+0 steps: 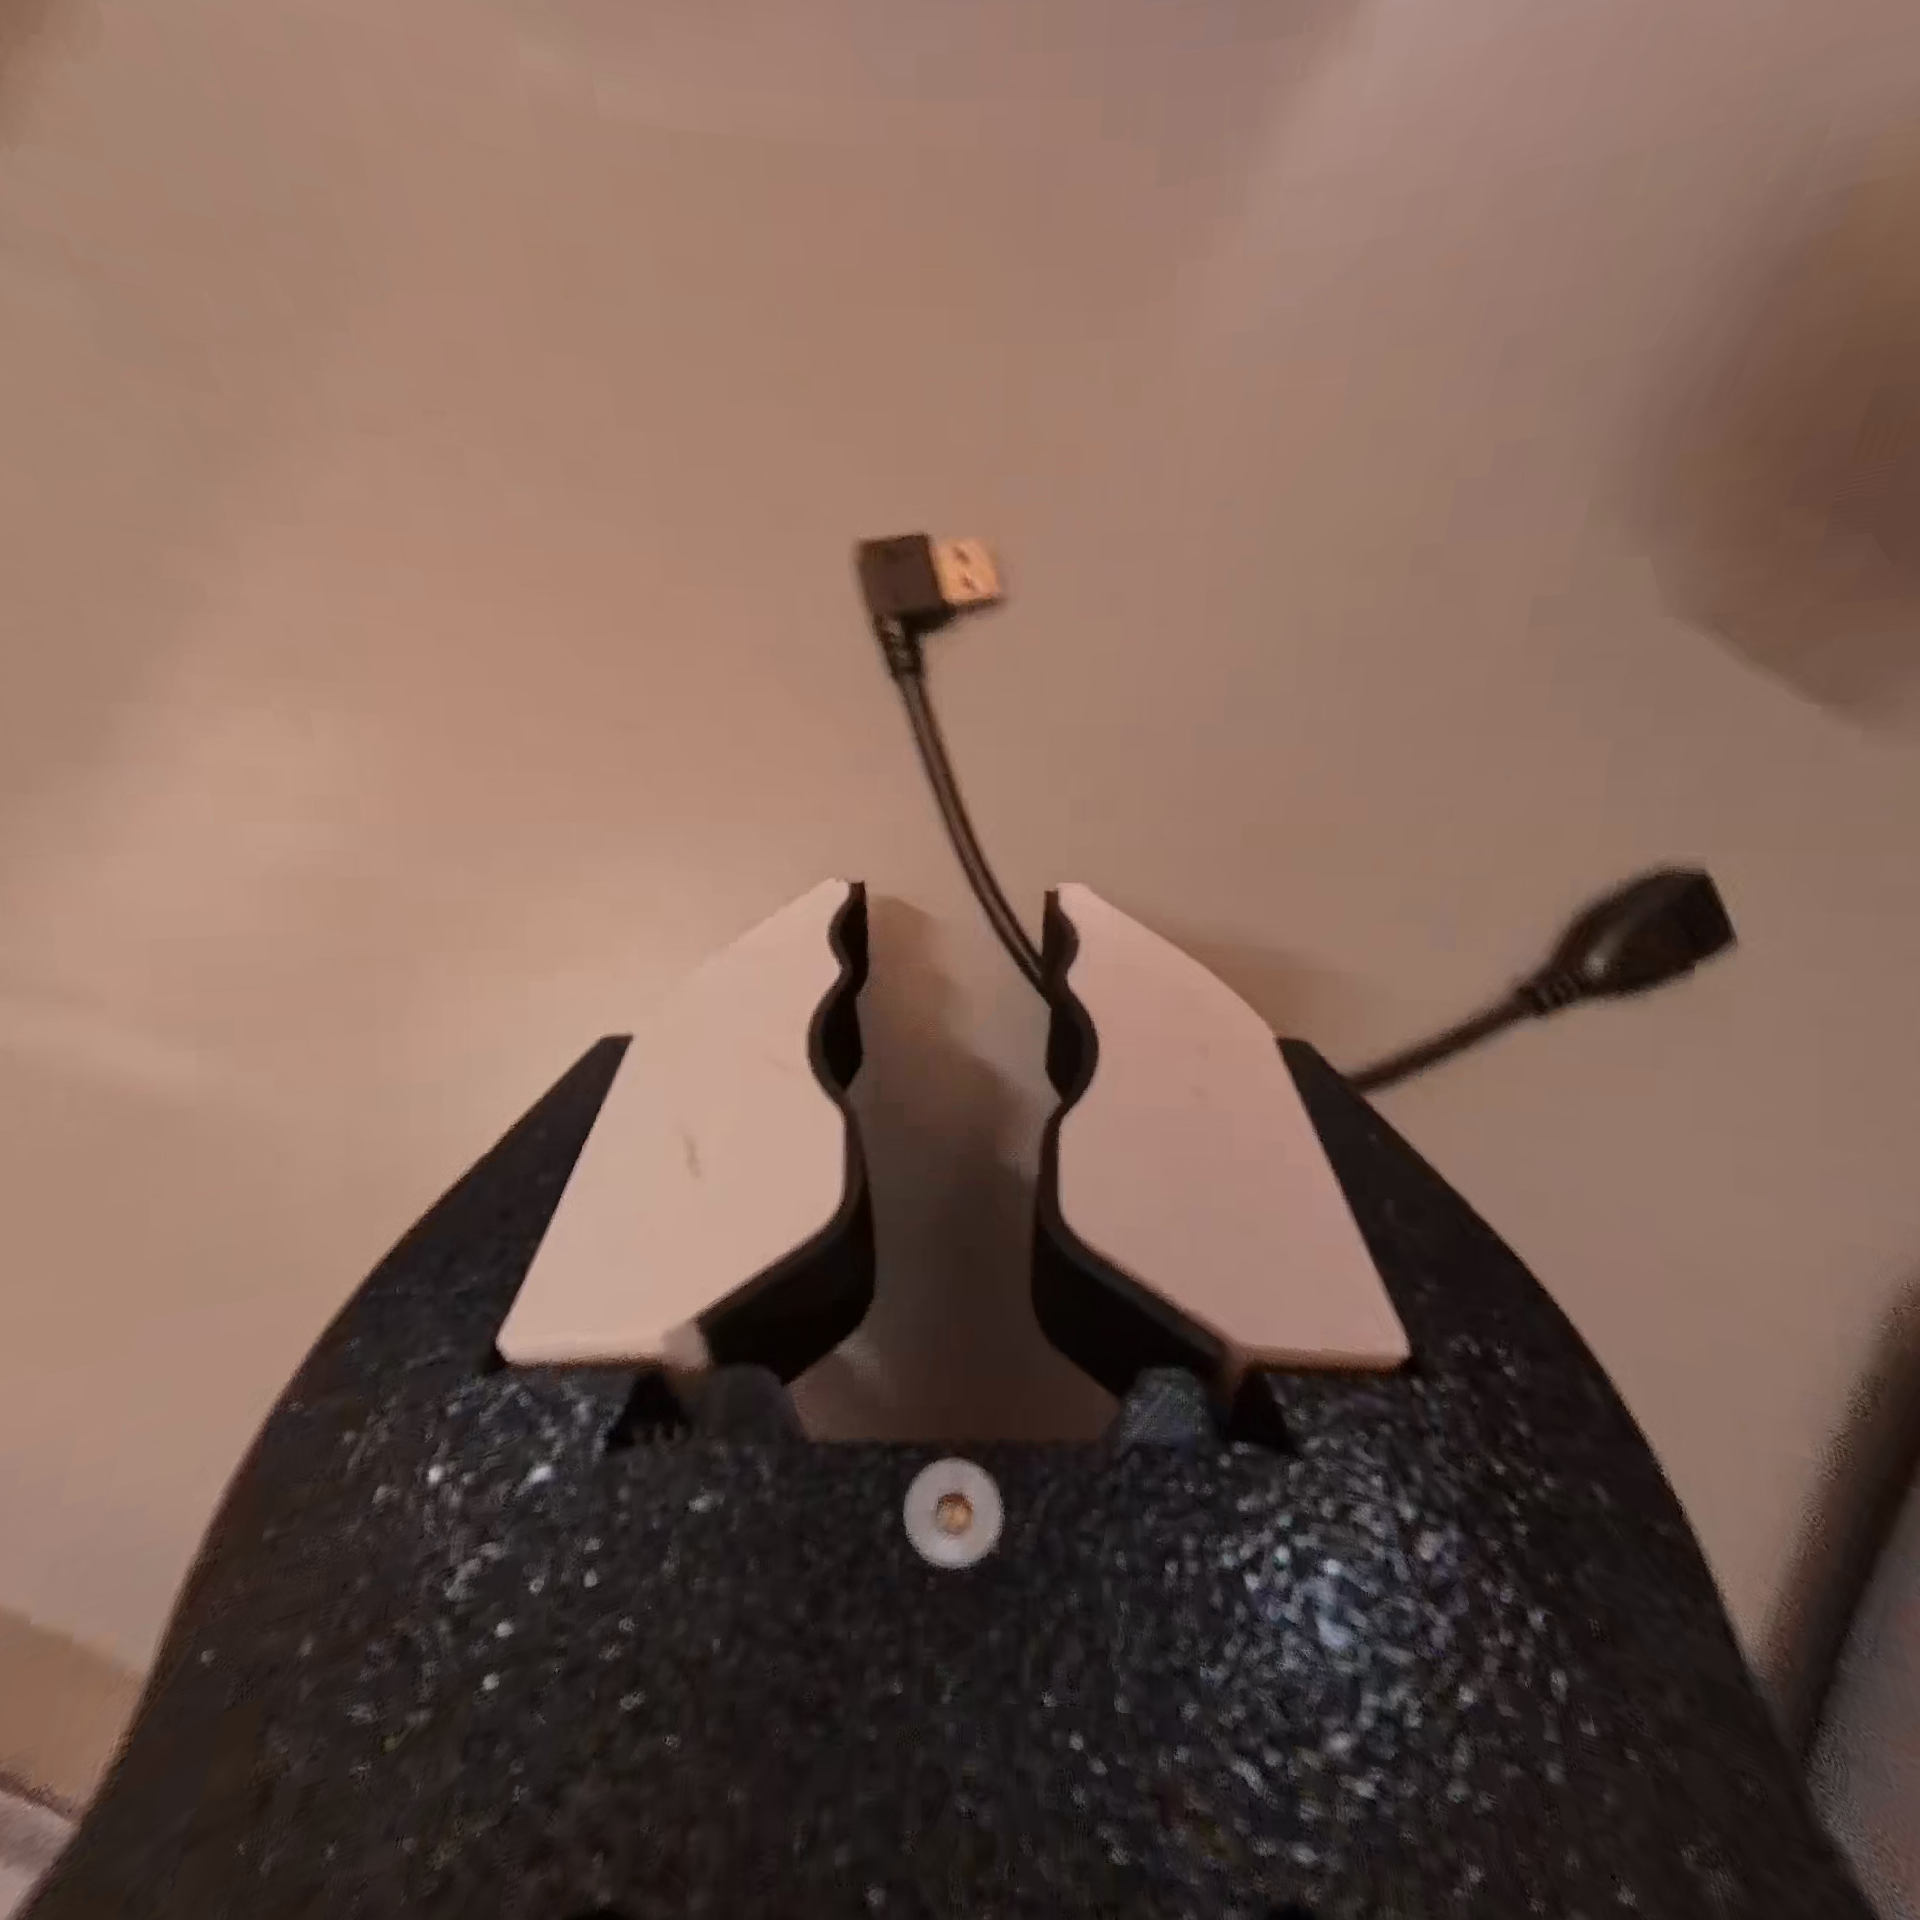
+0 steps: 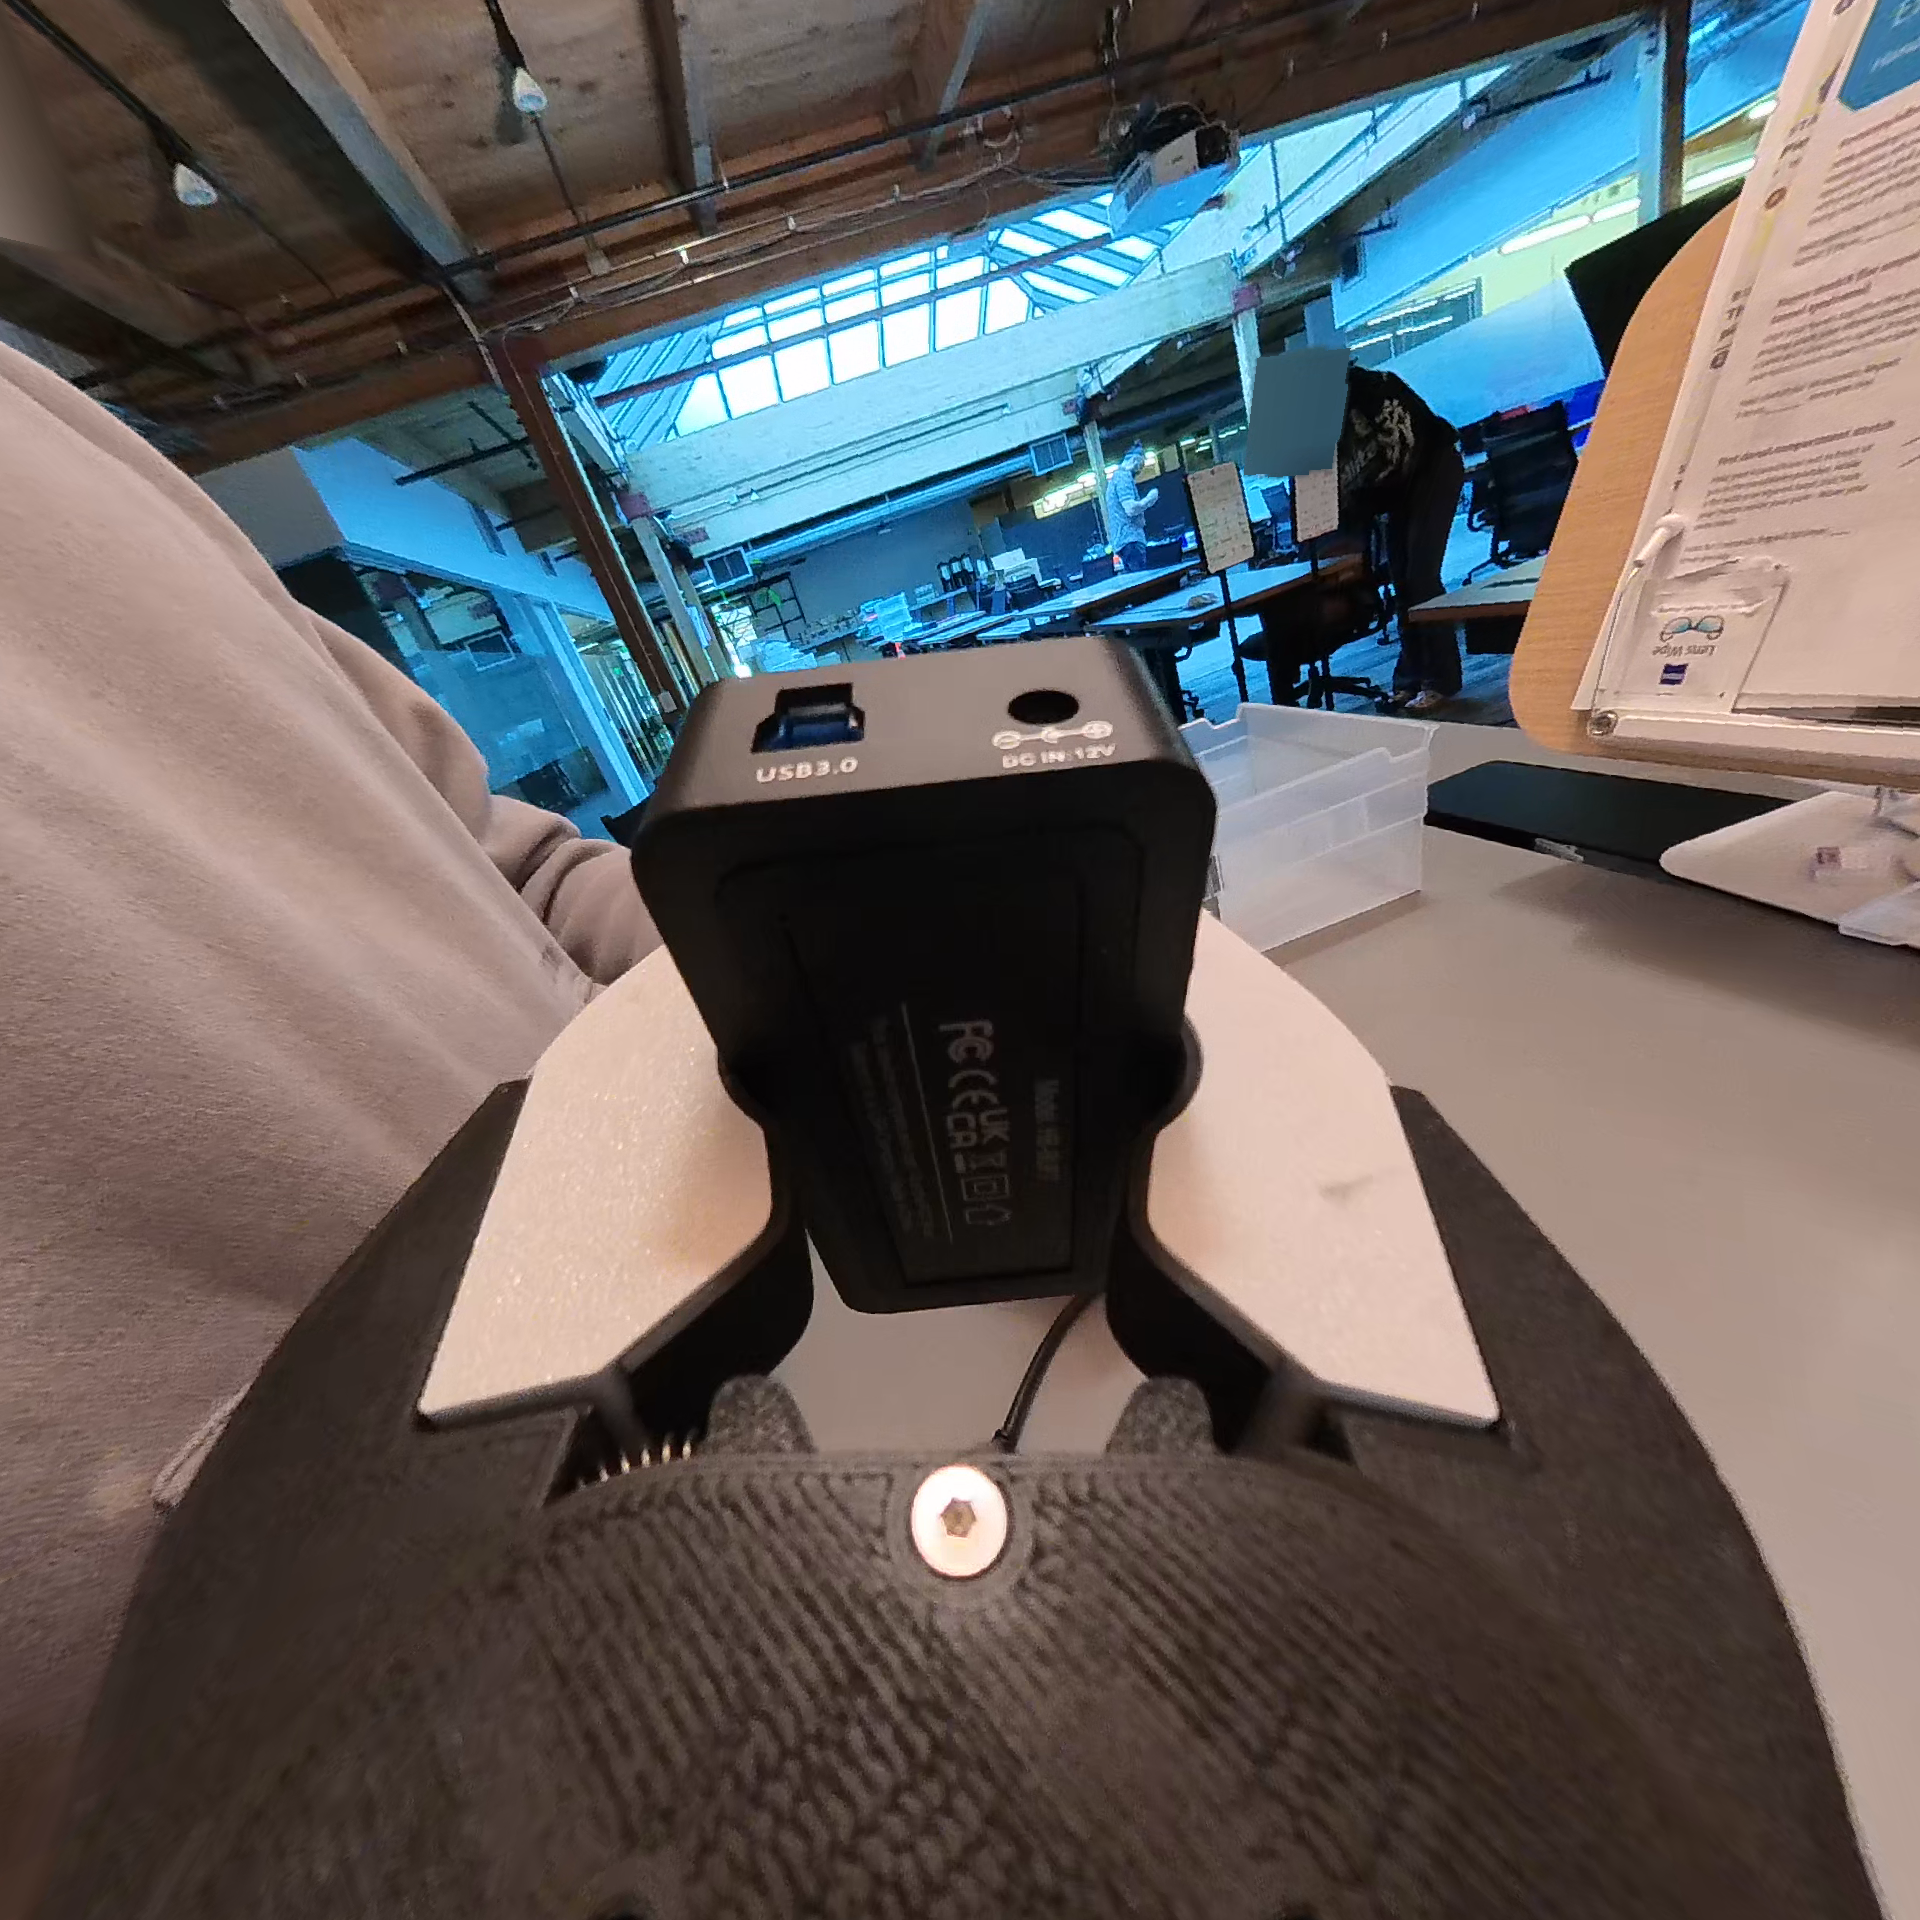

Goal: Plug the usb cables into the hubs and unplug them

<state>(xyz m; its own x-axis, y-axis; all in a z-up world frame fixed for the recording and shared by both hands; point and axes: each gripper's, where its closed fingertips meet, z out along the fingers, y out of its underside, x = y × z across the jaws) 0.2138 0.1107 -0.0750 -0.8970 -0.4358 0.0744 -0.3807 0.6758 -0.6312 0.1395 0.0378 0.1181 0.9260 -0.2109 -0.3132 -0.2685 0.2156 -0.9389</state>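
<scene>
In the left wrist view my left gripper [image 1: 954, 909] is open and empty, pointing down at the table. A short black cable with an angled USB plug [image 1: 935, 574] lies just beyond the fingertips; its wire runs back under the right finger [image 1: 1164, 1091]. Its other end, a black socket connector [image 1: 1652, 930], lies to the right. In the right wrist view my right gripper [image 2: 961, 997] is shut on a black USB hub [image 2: 925, 935], held raised with its underside facing the camera and its end with a blue port [image 2: 808, 719] and a round power socket pointing away.
A person's grey sleeve [image 2: 208, 831] fills the left of the right wrist view. A clear plastic bin [image 2: 1320, 821] and a stand with printed sheets [image 2: 1766, 416] are at the right on the grey table [image 2: 1610, 1091]. People stand far behind.
</scene>
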